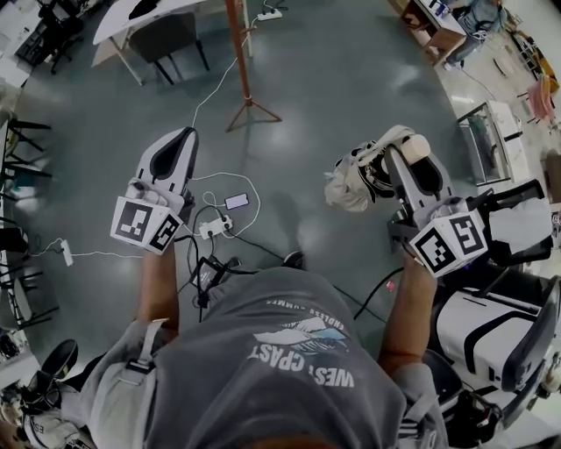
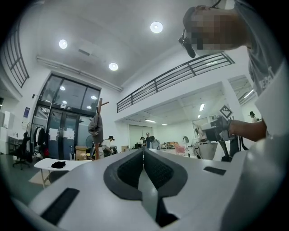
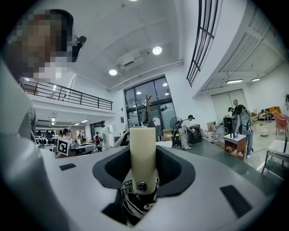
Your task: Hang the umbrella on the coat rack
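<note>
Left gripper [image 2: 143,155]: held out level over the grey floor [image 1: 342,70]; jaws clenched pad to pad, nothing between them, as its own view shows. Marker cube [image 1: 145,224] sits at its rear, by the person's left forearm. Floor below and just right of it: a white power strip [image 1: 215,228] and a phone [image 1: 237,201], joined by looping white cable, with a second cable running up the floor towards the coat rack. Coat rack [image 1: 238,53]: a reddish-brown pole on spread feet, standing upright well ahead of both grippers, beside a white-topped counter [image 1: 131,17]. In the left gripper view a grey garment [image 2: 95,125] hangs from its upper part. Umbrella [image 1: 359,180]: folded, a pale bundle with black-and-white patterning, held in the air right of centre and well apart from the rack. Its cream handle [image 3: 142,153] stands up between the right jaws and reaches past their tips, while the gathered canopy bunches at the jaw base. Right gripper [image 1: 408,158]: jaws grasping that handle from both sides. Far right: a white-and-black chair [image 1: 491,329], low beside the person's right arm.
</note>
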Demonstrator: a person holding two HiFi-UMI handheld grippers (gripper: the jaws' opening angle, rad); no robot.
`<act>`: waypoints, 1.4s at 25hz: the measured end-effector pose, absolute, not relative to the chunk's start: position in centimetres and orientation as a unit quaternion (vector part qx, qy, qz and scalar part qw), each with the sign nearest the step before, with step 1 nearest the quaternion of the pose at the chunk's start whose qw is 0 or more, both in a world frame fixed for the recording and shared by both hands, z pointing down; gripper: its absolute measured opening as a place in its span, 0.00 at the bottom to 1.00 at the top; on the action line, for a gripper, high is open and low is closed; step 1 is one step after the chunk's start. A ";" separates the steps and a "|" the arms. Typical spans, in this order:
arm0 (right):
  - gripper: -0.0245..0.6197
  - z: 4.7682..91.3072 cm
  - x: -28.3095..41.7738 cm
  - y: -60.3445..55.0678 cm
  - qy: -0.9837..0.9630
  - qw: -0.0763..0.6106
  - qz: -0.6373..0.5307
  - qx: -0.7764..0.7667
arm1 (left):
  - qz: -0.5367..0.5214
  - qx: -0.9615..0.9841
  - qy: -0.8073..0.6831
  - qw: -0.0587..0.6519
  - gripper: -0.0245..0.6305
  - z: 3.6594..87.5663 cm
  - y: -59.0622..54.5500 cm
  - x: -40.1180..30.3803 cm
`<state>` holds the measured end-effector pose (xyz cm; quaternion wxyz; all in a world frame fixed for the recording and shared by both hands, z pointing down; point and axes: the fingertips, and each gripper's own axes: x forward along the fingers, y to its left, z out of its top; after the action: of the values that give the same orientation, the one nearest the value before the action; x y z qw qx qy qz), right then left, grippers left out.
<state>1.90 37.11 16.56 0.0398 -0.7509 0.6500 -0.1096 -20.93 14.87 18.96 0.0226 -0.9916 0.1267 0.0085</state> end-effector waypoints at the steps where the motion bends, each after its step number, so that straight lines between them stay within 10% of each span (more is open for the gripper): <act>1: 0.31 16.5 2.3 37.1 0.653 0.040 -0.109 -0.749 | 0.009 -0.991 0.133 0.024 0.07 18.8 14.8 -20.7; 35: 0.31 19.8 19.2 25.0 0.662 0.032 -0.126 -0.738 | 0.012 -0.989 0.147 0.031 0.07 20.4 2.2 -2.6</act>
<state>19.22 25.05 19.83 0.0321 -0.7382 0.6618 -0.1265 -2.64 2.22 20.40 0.0311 -0.9885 0.1473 0.0118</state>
